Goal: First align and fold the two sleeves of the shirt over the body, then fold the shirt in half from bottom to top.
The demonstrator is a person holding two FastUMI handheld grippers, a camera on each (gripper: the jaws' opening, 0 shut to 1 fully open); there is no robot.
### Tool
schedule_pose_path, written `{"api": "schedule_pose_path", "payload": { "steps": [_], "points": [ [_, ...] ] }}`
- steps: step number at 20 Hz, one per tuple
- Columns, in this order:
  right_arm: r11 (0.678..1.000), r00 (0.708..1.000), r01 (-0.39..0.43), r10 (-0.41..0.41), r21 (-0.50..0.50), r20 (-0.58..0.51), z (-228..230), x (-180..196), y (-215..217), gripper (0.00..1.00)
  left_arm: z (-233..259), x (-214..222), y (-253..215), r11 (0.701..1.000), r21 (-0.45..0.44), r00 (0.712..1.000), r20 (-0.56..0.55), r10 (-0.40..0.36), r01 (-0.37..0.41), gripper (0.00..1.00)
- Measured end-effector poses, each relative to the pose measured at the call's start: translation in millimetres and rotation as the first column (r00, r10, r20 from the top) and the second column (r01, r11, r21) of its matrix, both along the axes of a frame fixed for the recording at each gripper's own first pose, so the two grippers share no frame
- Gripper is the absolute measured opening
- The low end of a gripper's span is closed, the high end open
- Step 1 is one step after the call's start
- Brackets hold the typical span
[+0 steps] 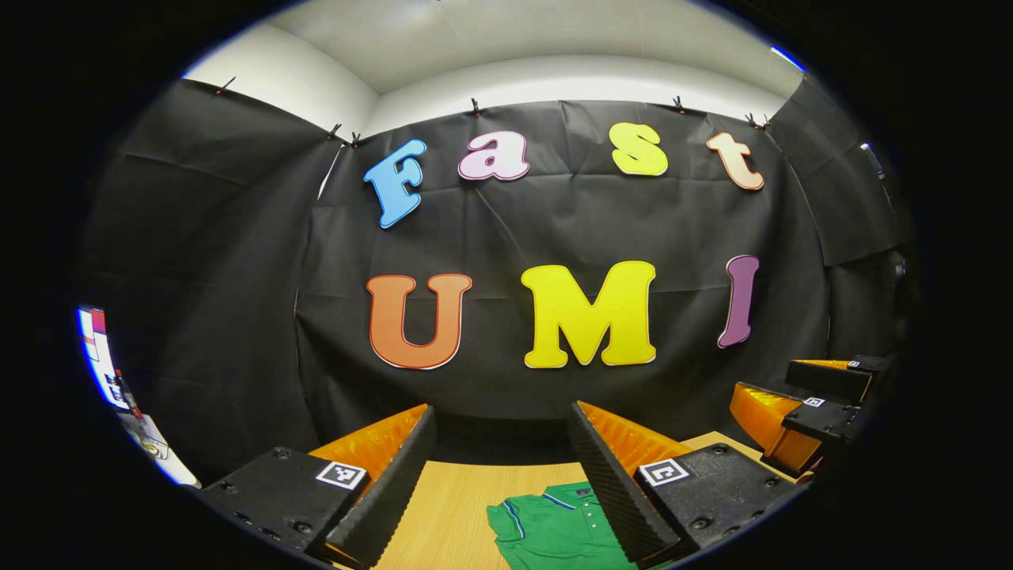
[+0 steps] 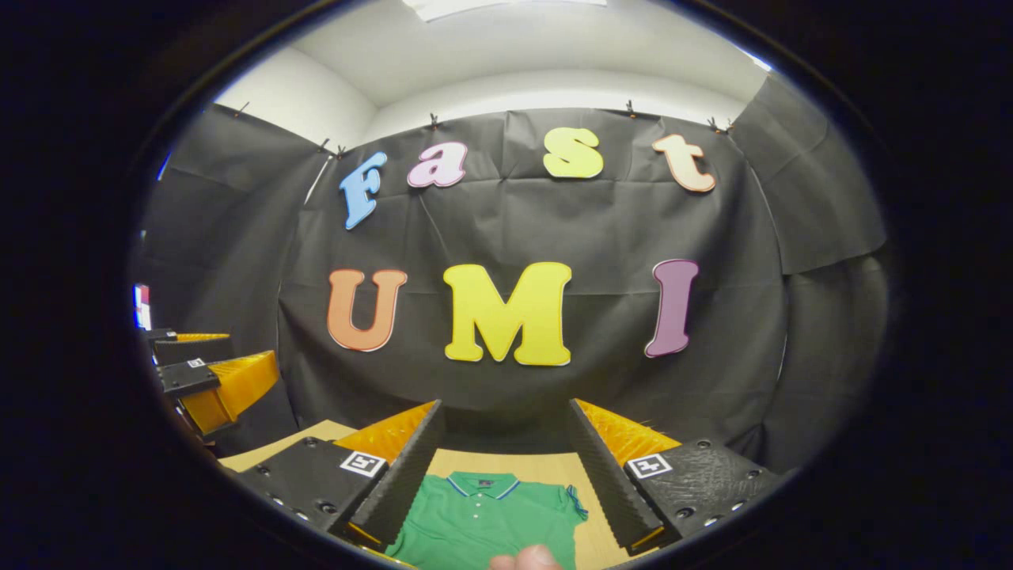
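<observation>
The left gripper (image 1: 502,475) has its fingers spread wide and empty, high above the wooden table (image 1: 451,507), with the green shirt (image 1: 554,526) lying flat below and between the fingertips, nearer the right-hand finger; the right gripper (image 2: 506,467) is likewise wide open with nothing between its fingers, the shirt's collar (image 2: 479,483) sitting under the gap. Both sleeves seem not yet folded, though the lower shirt is cut off, so I cannot be sure. Coming down from such height, a finger could pinch both fabric layers or only the sleeve hem, dragging the body askew
</observation>
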State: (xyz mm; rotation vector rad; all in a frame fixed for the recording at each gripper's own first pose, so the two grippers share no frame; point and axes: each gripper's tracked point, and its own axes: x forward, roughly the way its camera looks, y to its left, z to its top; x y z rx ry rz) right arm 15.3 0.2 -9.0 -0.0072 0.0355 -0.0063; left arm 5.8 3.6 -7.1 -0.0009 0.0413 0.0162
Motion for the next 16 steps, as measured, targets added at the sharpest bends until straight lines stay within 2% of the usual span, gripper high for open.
{"api": "schedule_pose_path", "payload": {
  "steps": [16],
  "points": [
    [1.000, 1.000, -0.007, 0.006, -0.013, -0.023, -4, 9, -14, 0.95, -3, 5, -6, 1.000, -0.015, 1.000, -0.010, 0.015, -0.015, 1.00]
  ]
}}
